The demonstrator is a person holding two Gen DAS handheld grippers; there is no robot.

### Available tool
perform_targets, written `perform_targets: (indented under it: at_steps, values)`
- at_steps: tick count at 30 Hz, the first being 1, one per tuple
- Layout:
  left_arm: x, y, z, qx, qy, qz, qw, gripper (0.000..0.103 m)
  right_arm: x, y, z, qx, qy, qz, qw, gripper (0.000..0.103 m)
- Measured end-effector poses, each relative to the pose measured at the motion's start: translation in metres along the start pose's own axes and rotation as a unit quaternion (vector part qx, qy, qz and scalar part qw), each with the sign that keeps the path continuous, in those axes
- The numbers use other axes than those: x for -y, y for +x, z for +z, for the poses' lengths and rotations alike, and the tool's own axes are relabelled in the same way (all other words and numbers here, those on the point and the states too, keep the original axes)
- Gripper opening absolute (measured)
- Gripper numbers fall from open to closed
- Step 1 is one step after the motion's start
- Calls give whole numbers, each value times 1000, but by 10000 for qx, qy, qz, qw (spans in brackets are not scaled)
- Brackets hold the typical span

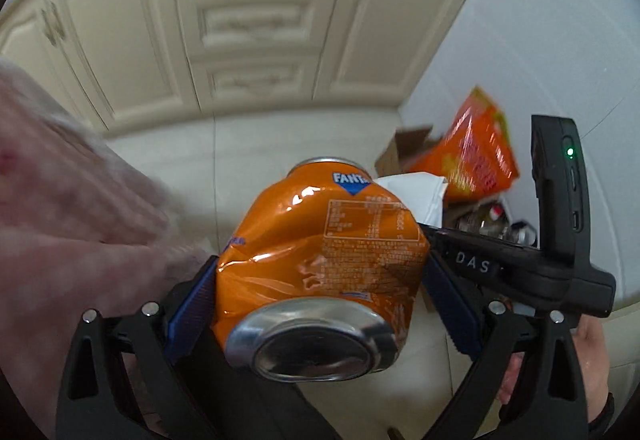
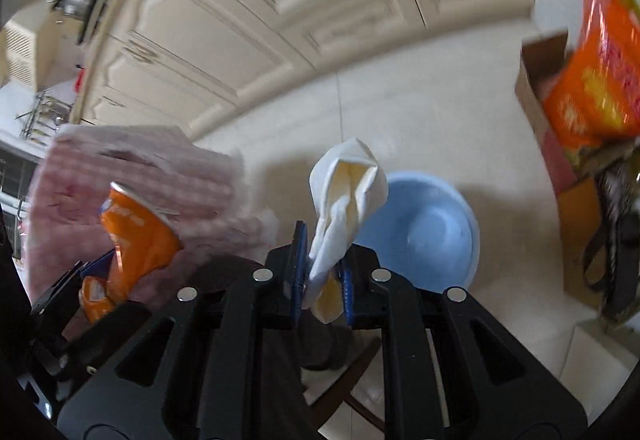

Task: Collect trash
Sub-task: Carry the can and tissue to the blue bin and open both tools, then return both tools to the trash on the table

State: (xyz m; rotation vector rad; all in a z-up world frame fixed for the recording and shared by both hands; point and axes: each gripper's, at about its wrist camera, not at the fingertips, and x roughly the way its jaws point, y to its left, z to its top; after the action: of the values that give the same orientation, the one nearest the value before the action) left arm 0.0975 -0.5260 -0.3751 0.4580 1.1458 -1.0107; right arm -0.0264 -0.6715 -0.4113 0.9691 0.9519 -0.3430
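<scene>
My left gripper (image 1: pixel 320 276) is shut on a crushed orange Fanta can (image 1: pixel 320 244), held in the air with its silver base toward the camera. The can also shows in the right wrist view (image 2: pixel 136 236) at the left. My right gripper (image 2: pixel 320 280) is shut on a crumpled white tissue (image 2: pixel 344 191), which sticks up between the blue pads. A cardboard box (image 2: pixel 540 111) with an orange snack bag (image 2: pixel 596 79) in it stands on the floor at the right; the bag also shows in the left wrist view (image 1: pixel 476 147).
A light blue plastic basin (image 2: pixel 432 232) sits on the tiled floor behind the tissue. Cream cabinet doors (image 1: pixel 256 19) fill the background. A pink cloth (image 1: pixel 72 199) hangs at the left. The right gripper's black body (image 1: pixel 560 207) is close beside the can.
</scene>
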Motion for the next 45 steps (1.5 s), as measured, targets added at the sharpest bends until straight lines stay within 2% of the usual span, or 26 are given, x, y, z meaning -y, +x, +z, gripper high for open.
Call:
perform_targets:
  at_steps: [3, 4, 5, 6, 7, 10, 18, 23, 31, 39, 45]
  values:
    - [-6, 33, 1, -364, -62, -32, 9993, 96, 25, 26, -2, -270, 348, -78, 9990, 24]
    - [-9, 47, 0, -543, -121, -40, 9984, 96, 33, 35, -4, -390, 453, -109, 9982, 34]
    - [-12, 61, 1, -746, -190, -13, 9970, 96, 38, 40, -6, -440, 557, -111, 9974, 50]
    - [-14, 68, -1, -883, -232, 78, 9958, 97, 43, 41, -6, -407, 656, -222, 9968, 72]
    - [-18, 79, 0, -997, -316, 114, 9945, 97, 45, 41, -6, -391, 693, -290, 9964, 79]
    - [-26, 89, -2, -1167, -396, 111, 9923, 97, 52, 39, -9, -355, 787, -224, 9960, 90]
    - [-24, 80, -7, -1042, -307, 178, 9939, 97, 55, 23, -8, -74, 849, -304, 9959, 97]
    - [-19, 48, -5, -684, -266, 349, 9967, 98, 49, 6, -3, 182, 864, -331, 9955, 97]
    - [3, -21, -1, 48, -47, 302, 9995, 98, 16, -37, 6, 624, 573, -375, 9957, 97]
    - [8, -114, -7, 1033, 45, 394, 9939, 98, -52, -94, 13, 1192, -72, -194, 9927, 97]
    - [-17, -189, -24, 1756, -206, 631, 9822, 98, -130, -127, 6, 1527, -806, 108, 9849, 97]
